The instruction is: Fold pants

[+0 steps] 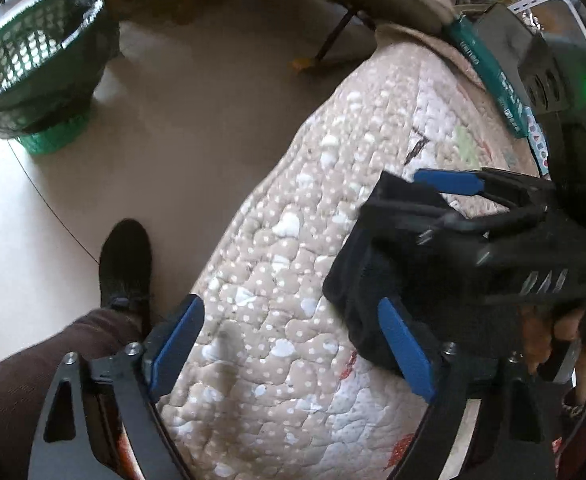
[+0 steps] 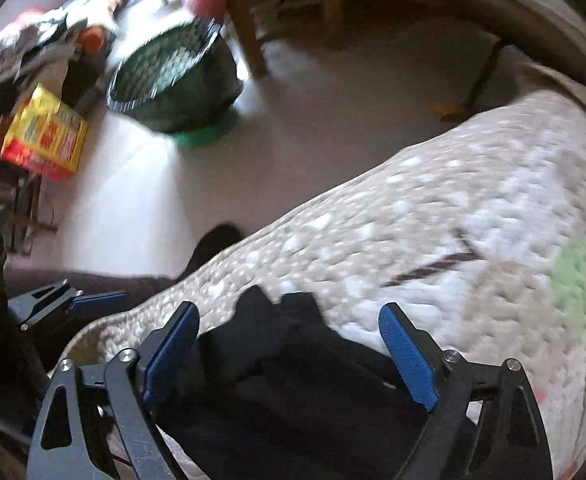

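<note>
The black pants point(image 2: 293, 372) lie bunched on a beige quilted bedspread point(image 2: 453, 208) near its edge. My right gripper point(image 2: 291, 354) hangs over them, open, with the dark cloth between and below its blue pads and neither pad pressing on it. In the left wrist view the pants point(image 1: 361, 280) sit at the right, with the right gripper's blue finger point(image 1: 449, 182) above them and a hand point(image 1: 541, 332) behind. My left gripper point(image 1: 293, 346) is open over bare bedspread point(image 1: 285, 220), just left of the pants. Its blue finger point(image 2: 97, 300) shows at the left of the right wrist view.
A green mesh basket point(image 1: 41, 60) point(image 2: 173, 76) with a dark liner stands on the pale floor beyond the bed edge. The person's black shoe point(image 1: 125, 264) and brown trouser leg are beside the bed. A yellow-red package point(image 2: 45, 136) and a wooden furniture leg point(image 2: 249, 40) lie further off.
</note>
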`<state>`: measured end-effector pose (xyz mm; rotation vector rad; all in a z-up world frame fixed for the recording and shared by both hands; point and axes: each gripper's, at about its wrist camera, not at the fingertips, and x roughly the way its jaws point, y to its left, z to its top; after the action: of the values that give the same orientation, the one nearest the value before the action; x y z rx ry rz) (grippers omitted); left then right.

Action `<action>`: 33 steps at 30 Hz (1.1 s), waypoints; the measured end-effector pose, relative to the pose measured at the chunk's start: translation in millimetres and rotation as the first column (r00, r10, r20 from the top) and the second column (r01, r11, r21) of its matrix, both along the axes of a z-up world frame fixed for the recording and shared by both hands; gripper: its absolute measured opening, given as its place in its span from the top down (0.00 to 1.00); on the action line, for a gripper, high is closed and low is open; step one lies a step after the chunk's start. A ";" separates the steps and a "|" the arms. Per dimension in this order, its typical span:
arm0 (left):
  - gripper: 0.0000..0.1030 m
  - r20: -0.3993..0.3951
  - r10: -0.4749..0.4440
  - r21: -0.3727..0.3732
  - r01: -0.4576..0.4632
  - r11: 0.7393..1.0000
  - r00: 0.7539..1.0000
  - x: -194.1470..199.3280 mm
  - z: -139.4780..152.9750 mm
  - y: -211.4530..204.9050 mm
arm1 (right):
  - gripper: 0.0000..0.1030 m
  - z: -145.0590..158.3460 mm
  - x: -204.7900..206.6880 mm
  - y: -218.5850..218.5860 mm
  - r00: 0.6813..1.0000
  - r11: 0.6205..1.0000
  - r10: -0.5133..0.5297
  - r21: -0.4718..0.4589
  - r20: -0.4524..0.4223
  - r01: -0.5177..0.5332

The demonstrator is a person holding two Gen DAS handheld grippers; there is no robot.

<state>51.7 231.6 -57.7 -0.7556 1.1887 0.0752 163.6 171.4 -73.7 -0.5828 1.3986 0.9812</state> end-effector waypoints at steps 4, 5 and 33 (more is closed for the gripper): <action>0.17 0.010 -0.014 0.051 0.014 0.999 1.000 1.8 1.2 -6.5 | 0.50 -10.4 -26.7 10.3 0.993 0.994 0.091 -0.064 0.082 -0.085; 0.17 0.015 -0.017 0.057 0.016 0.998 1.000 2.3 1.6 -8.0 | 0.60 -7.6 -24.8 6.7 0.994 0.996 0.072 -0.055 0.081 -0.068; 0.89 0.306 -0.334 0.012 0.348 0.938 0.891 27.3 91.6 -161.5 | 0.72 112.1 -30.1 -151.1 0.959 0.977 -0.179 0.154 0.221 0.147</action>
<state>78.9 70.1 33.9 -0.5609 1.0119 -0.3512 133.5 20.3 38.4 -0.4571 1.1410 0.8384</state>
